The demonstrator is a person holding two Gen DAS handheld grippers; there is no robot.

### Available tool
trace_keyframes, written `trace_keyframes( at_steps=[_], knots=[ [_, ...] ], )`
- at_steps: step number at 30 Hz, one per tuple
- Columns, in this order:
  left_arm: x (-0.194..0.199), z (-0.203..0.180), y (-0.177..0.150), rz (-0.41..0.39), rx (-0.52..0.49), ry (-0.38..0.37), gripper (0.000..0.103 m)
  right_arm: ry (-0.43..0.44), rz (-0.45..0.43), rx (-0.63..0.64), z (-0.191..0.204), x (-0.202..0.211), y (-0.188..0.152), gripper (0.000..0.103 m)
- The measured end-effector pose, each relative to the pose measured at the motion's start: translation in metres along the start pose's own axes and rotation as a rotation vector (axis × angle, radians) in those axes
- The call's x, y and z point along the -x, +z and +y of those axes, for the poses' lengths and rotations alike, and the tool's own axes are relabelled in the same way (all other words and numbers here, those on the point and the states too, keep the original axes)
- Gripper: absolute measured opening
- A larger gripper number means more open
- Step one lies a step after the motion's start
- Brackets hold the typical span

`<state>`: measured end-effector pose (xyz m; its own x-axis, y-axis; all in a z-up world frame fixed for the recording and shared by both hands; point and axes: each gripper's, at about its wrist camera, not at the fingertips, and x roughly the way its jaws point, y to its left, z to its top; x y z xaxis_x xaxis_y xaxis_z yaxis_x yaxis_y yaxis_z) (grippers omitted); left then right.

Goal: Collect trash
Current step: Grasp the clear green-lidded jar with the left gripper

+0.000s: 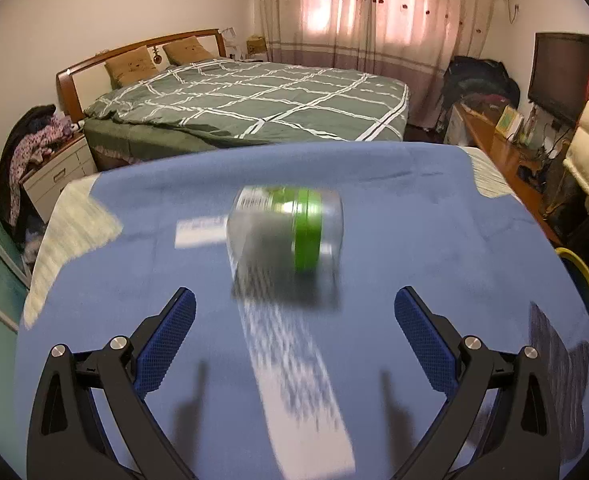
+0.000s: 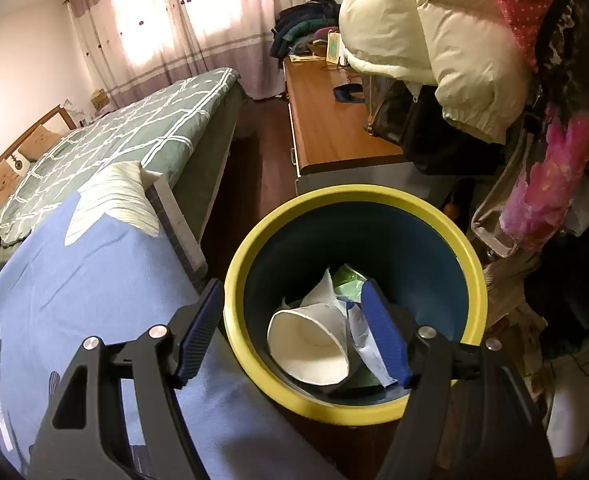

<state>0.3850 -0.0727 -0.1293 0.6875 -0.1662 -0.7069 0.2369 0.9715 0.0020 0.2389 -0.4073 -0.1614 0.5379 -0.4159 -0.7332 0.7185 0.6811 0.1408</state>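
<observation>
Right gripper (image 2: 290, 332): fingers apart and empty, poised over the bin (image 2: 476, 280) at lower centre, apparently for dropping; a paper cup (image 2: 310, 344) and wrappers lie inside. Left gripper (image 1: 294, 336): fingers apart, empty, lined up on the bottle (image 1: 284, 230), which lies mid-frame on the blue cloth (image 1: 434, 240), untouched.

Paper cup (image 2: 314, 344) in yellow-rimmed bin (image 2: 472, 260)

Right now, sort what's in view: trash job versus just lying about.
Job:
- clear bottle with green label
- paper strip
- yellow-rimmed bin
- paper cup inside it

Lying about:
- bed
- cream puffer jacket
- TV
</observation>
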Motion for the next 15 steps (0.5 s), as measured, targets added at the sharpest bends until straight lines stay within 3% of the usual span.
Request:
trace_keyframes(
  at_steps=[3,8,10,11,15],
  knots=[
    [-0.018,0.002,0.017,0.006,0.001,0.041,0.098,0.0,-0.004,0.003,0.001,0.0,0.0,0.067],
    [-0.043,0.005,0.034,0.039,0.012,0.02,0.098,0.004,-0.009,0.011,0.004,-0.001,-0.002,0.067],
    [-0.049,0.004,0.04,0.046,0.01,0.01,0.086,0.005,-0.017,0.011,0.004,0.001,-0.002,0.067],
    [-0.054,0.004,0.043,0.061,0.007,0.003,0.071,0.007,-0.02,0.013,0.005,0.002,-0.003,0.067],
    [-0.059,-0.001,0.051,0.069,0.01,-0.015,0.071,0.07,0.009,0.022,0.007,0.009,-0.005,0.067]
  ],
)
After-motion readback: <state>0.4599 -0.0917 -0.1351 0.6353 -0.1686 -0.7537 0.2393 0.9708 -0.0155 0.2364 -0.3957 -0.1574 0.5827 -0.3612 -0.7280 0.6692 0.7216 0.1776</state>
